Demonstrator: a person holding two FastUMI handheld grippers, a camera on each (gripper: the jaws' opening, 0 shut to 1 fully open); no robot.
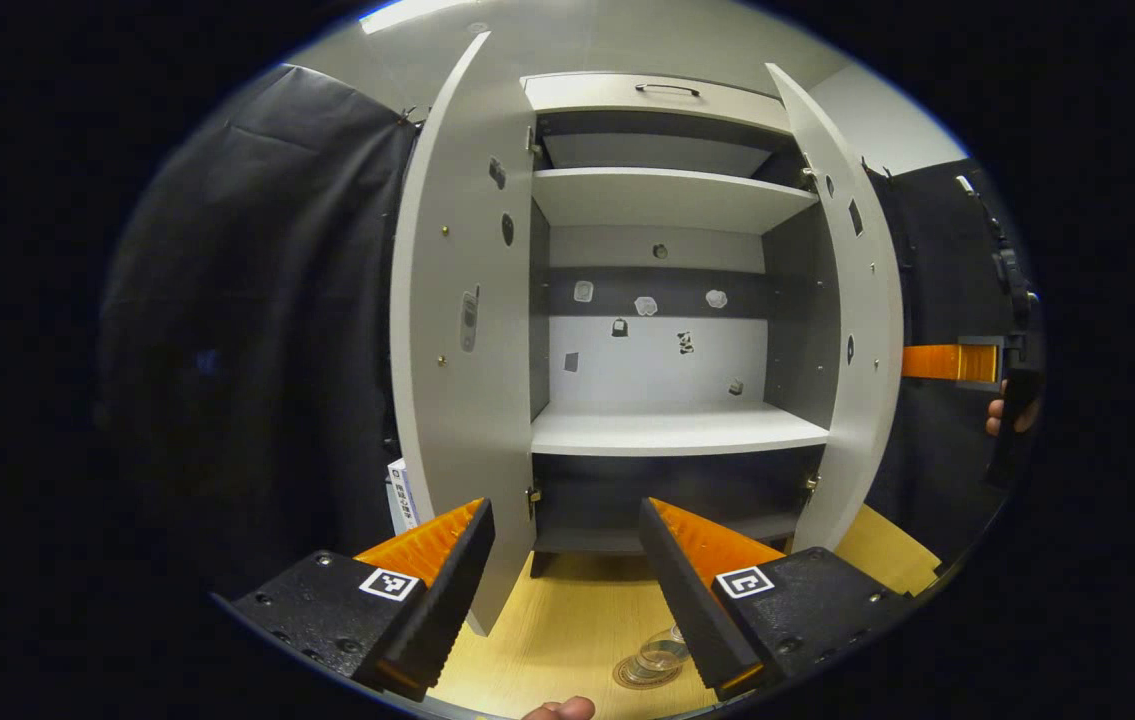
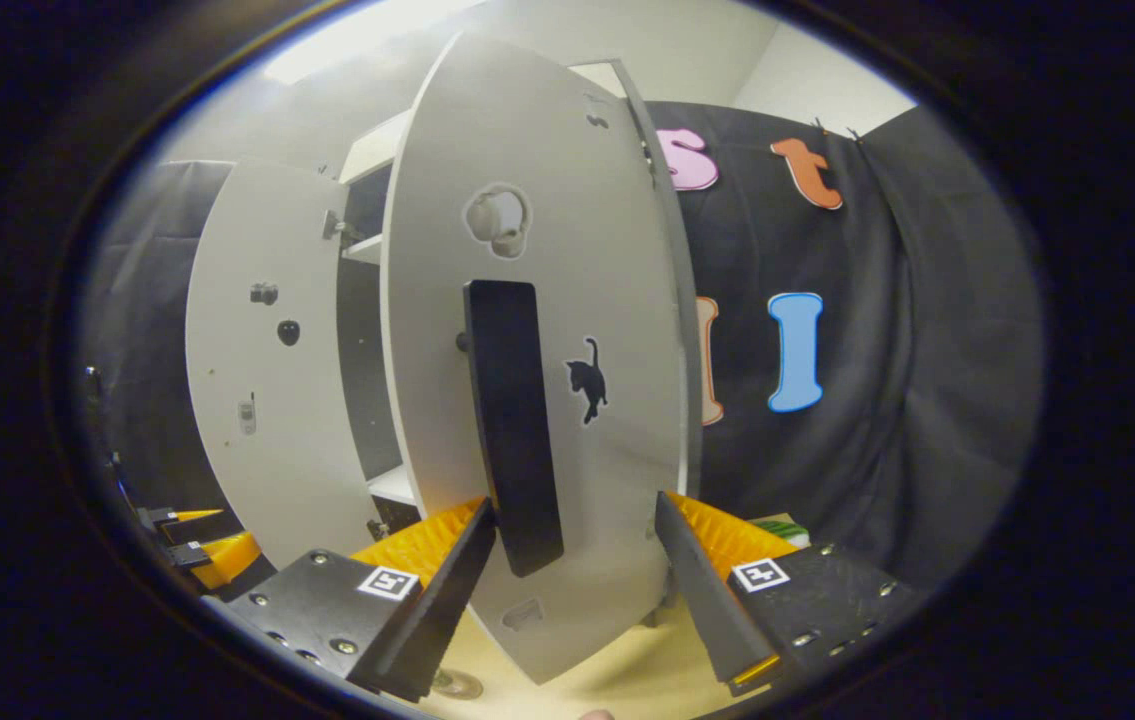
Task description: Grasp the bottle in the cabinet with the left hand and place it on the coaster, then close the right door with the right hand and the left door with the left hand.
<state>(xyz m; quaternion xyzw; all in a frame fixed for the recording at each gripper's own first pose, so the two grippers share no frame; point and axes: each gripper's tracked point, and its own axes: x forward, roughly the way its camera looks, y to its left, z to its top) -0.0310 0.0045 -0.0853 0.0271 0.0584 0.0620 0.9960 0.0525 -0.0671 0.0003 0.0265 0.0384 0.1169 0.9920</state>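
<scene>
A white cabinet (image 1: 672, 430) stands with both doors swung wide, and its shelves are bare. Below my open left gripper (image 1: 565, 510), a clear bottle (image 1: 664, 652) stands on a round coaster (image 1: 639, 676) on the table. In the left gripper view the right gripper (image 1: 942, 360) reaches in from behind the right door (image 1: 857, 330). In the right gripper view my right gripper (image 2: 575, 502) is open, facing the outer face of the right door (image 2: 577, 300); its left finger is close beside the long black handle (image 2: 512, 420). The left door (image 2: 262, 400) stands beyond, with the left gripper (image 2: 197, 550) low at the left.
The cabinet rests on a light wooden table (image 1: 567, 610). A drawer with a handle (image 1: 667, 90) tops the cabinet. A small box (image 1: 402, 495) sits beside the left door (image 1: 457, 330). Black cloth hangs on both sides. A hand (image 1: 1012, 415) holds the right gripper.
</scene>
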